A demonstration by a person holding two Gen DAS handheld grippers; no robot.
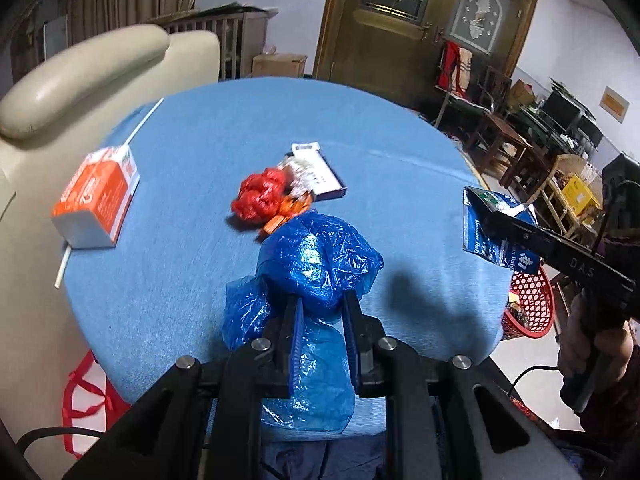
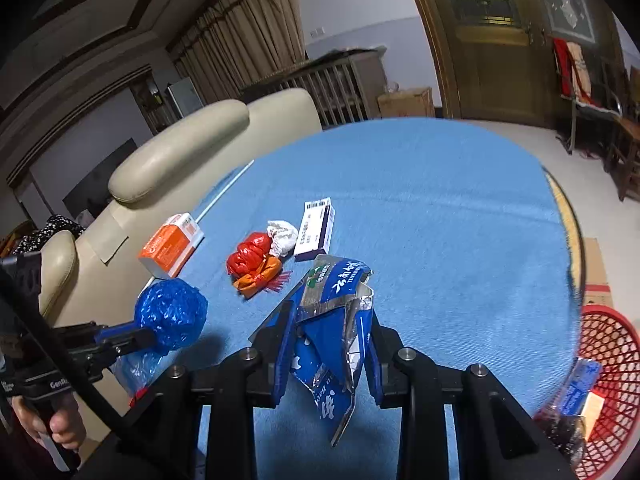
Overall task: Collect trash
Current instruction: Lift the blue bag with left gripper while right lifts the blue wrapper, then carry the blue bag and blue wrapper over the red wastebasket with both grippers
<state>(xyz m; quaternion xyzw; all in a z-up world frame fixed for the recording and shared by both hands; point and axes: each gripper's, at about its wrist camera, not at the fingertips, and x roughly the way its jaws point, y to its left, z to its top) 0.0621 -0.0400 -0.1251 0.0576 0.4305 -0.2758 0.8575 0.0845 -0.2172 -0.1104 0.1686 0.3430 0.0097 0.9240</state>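
Note:
My left gripper (image 1: 322,300) is shut on a crumpled blue plastic bag (image 1: 316,256), held a little above the near edge of the blue-clothed round table (image 1: 400,152). My right gripper (image 2: 330,316) is shut on a torn blue foil packet (image 2: 340,280), raised over the table's right side. On the cloth lie an orange carton (image 1: 96,200), a red crumpled bag (image 1: 260,196), an orange wrapper (image 2: 258,274), a white tissue wad (image 2: 282,236) and a white-and-purple box (image 2: 316,232). A red mesh basket (image 2: 608,380) with some trash in it stands low beside the table's right edge.
A beige sofa (image 1: 80,76) presses against the table's left side. A white straw (image 1: 146,120) lies by the carton. Beyond the table are a wooden door (image 1: 400,28), a cardboard box (image 1: 278,65) and dark chairs and tables (image 1: 504,136) on the right.

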